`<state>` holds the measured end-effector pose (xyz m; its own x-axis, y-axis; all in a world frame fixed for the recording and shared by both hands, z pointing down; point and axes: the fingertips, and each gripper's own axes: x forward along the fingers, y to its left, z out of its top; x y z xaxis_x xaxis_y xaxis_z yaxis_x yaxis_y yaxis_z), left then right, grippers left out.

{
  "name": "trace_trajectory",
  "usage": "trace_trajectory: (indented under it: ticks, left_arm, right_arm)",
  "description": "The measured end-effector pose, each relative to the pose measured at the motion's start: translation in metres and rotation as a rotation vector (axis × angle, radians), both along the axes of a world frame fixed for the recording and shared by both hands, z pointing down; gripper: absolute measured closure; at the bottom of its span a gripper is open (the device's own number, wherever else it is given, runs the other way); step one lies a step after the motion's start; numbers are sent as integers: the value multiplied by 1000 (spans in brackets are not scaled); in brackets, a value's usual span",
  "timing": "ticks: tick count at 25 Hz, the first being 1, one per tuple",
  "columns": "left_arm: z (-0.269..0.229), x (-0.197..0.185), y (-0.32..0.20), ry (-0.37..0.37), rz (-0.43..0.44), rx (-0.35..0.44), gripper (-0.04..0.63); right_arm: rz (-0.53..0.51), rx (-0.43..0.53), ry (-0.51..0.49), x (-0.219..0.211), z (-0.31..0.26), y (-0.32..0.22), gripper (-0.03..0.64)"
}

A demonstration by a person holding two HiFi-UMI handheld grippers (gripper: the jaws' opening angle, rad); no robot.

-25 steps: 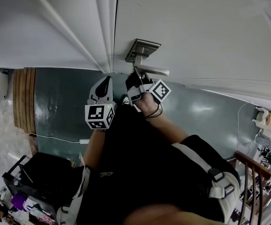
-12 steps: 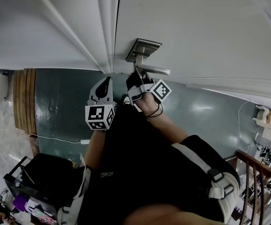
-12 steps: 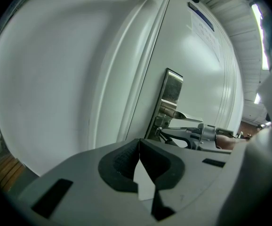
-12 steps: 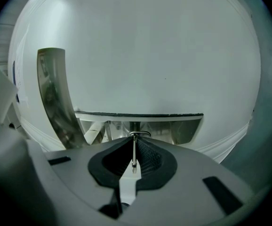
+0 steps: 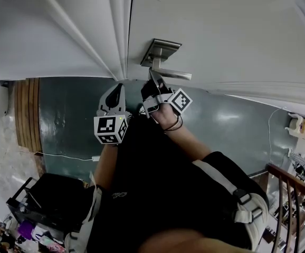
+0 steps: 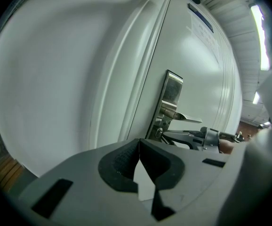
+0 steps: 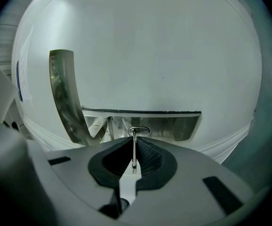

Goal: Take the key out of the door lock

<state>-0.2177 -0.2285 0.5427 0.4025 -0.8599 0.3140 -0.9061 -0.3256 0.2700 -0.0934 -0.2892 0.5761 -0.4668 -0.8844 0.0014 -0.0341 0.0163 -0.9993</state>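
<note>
The steel lock plate (image 5: 160, 50) with its lever handle (image 5: 172, 75) sits on the white door (image 5: 221, 30). My right gripper (image 5: 153, 83) reaches up just under the lever. In the right gripper view its jaws (image 7: 134, 160) are shut on a thin metal key (image 7: 134, 149), seen edge-on. The key's far end meets the oval lock cylinder (image 7: 139, 131) below the lever (image 7: 173, 121). My left gripper (image 5: 119, 91) hangs beside it to the left, away from the door, shut on nothing (image 6: 139, 147). From there the lock plate (image 6: 172, 94) and the right gripper (image 6: 206, 138) show.
The door frame's mouldings (image 5: 118, 30) run left of the lock. Below lies a dark green floor (image 5: 68, 120) with a white cable (image 5: 63, 156). A black cart (image 5: 41, 199) stands lower left, and a wooden railing (image 5: 289, 194) lower right.
The lock plate and lever sit slightly higher in the head view than a second ago. Both grippers keep nearly the same places, the right one still closed at the lock.
</note>
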Motion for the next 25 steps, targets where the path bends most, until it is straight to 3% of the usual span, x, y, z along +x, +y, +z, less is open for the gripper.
trace_trajectory:
  ticks: [15, 25]
  left_arm:
    - [-4, -3, 11, 14, 39, 10, 571]
    - [2, 0, 24, 13, 112, -6, 571]
  right_arm:
    - [7, 30, 63, -1, -1, 10, 588]
    - [-24, 73, 179, -9, -6, 39, 586]
